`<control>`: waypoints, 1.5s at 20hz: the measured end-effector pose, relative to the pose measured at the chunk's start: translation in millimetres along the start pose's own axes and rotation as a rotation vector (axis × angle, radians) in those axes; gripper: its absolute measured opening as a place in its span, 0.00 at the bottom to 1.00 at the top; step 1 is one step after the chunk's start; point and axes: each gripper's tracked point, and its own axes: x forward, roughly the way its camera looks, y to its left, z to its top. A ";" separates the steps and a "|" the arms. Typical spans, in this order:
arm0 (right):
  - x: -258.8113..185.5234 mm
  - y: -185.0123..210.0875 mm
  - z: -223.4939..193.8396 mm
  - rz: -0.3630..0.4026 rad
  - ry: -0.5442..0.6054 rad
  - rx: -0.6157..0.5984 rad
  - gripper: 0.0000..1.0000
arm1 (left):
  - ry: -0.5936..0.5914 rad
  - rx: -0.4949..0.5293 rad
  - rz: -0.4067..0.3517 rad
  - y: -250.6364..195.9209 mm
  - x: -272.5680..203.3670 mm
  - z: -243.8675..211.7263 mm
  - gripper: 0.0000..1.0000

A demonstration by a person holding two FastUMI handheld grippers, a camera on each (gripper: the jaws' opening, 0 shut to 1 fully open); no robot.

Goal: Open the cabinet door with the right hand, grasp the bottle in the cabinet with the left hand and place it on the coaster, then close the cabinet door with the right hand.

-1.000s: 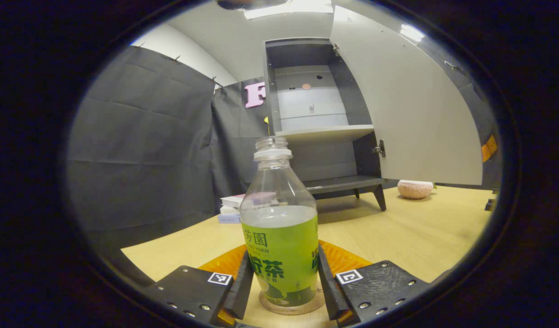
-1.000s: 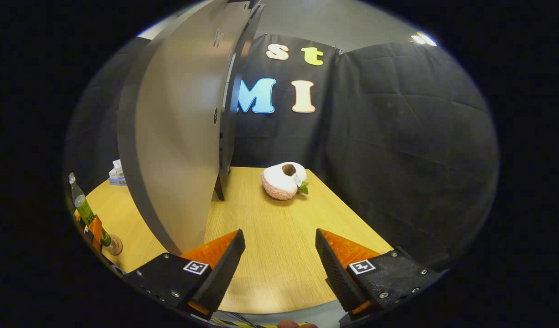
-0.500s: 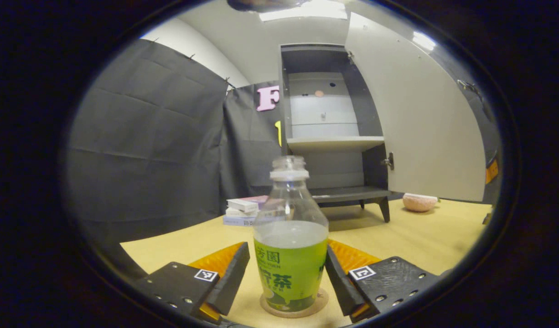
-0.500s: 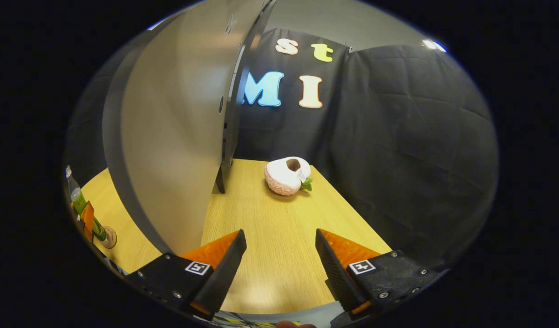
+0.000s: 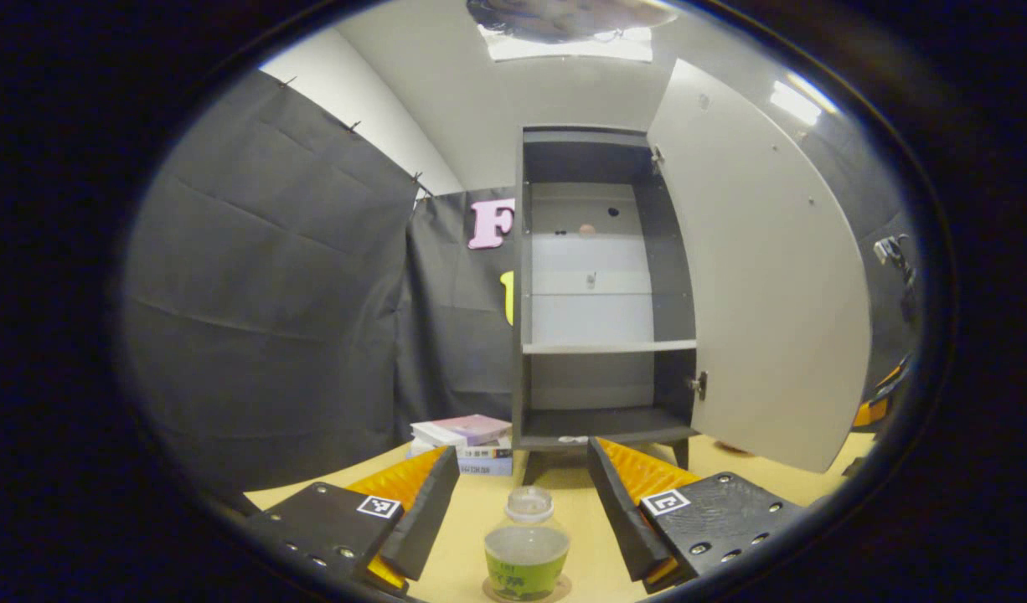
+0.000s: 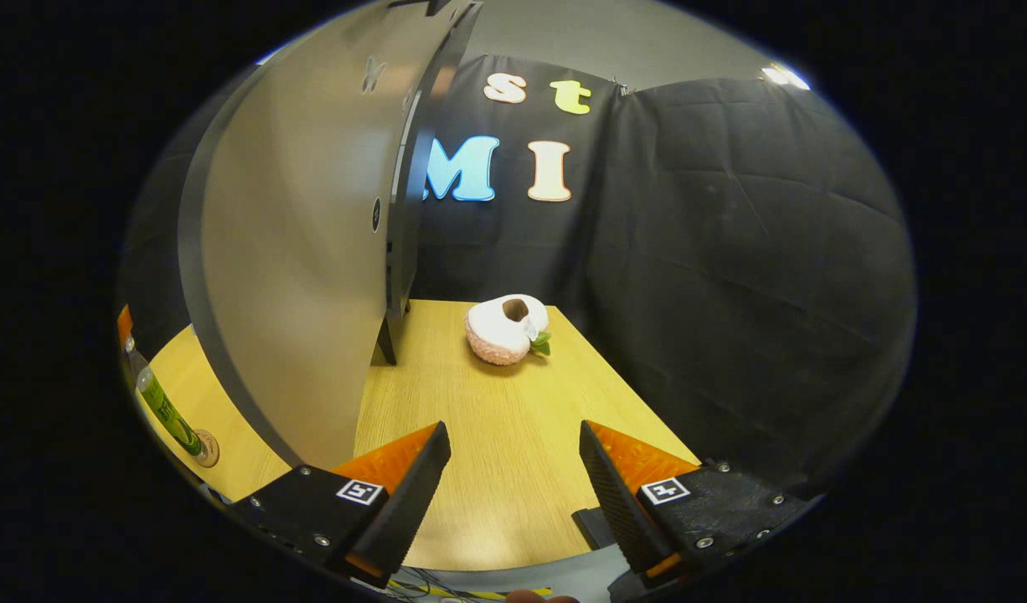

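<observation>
The clear plastic bottle with a green label stands upright on the round cork coaster, near the wooden table's front edge. The left gripper hangs above it, jaws wide and empty. The right gripper gapes wide too, beside the open grey cabinet door.

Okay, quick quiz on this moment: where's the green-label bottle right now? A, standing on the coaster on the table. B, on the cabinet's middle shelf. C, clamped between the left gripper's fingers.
A: the bottle stands upright on the coaster on the table, with the left gripper open above it and touching nothing.
</observation>
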 end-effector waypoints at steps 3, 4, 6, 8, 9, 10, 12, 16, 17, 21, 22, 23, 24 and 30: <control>-8.2 -16.6 24.8 -0.027 -0.017 0.034 0.96 | 0.003 0.006 -0.024 -10.4 4.3 35.2 0.88; -11.5 -17.6 35.9 -0.028 -0.026 0.053 0.96 | 0.017 0.007 -0.022 -11.5 7.3 43.6 0.88; -18.5 -16.4 61.8 -0.010 -0.052 0.076 0.95 | 0.043 -0.006 -0.010 -14.3 13.4 60.9 0.88; -26.9 -20.8 91.7 0.003 -0.100 0.061 0.96 | 0.072 -0.015 -0.015 -18.7 19.8 80.4 0.88; -31.4 -24.6 109.0 0.006 -0.135 0.046 0.96 | 0.085 -0.006 -0.011 -19.6 24.1 89.2 0.88; -35.3 -25.6 124.0 0.024 -0.167 0.021 0.95 | 0.118 0.012 -0.002 -18.7 29.8 91.6 0.88; -41.8 -25.2 143.2 0.053 -0.201 -0.036 0.95 | 0.173 0.015 0.013 -21.2 34.7 97.1 0.88; -65.8 -23.1 193.6 0.132 -0.312 0.008 0.96 | 0.184 0.027 -0.001 -38.0 34.6 133.9 0.88; -71.5 -22.3 203.7 0.160 -0.323 0.033 0.95 | 0.180 0.045 -0.009 -44.3 32.5 143.4 0.88; -91.3 -8.1 246.9 0.330 -0.321 0.206 0.95 | 0.187 0.044 -0.060 -74.5 20.2 167.1 0.88; -95.4 -5.5 254.0 0.365 -0.316 0.232 0.95 | 0.179 0.041 -0.065 -80.9 16.6 174.5 0.88; -97.9 -7.8 261.1 0.385 -0.314 0.242 0.95 | 0.171 0.035 -0.074 -87.8 12.3 179.3 0.88; -100.8 -7.8 263.4 0.394 -0.307 0.240 0.94 | 0.166 0.023 -0.089 -94.9 11.1 184.0 0.88; -110.1 -1.2 270.5 0.395 -0.323 0.183 0.92 | 0.150 0.015 -0.142 -103.2 16.6 194.7 0.88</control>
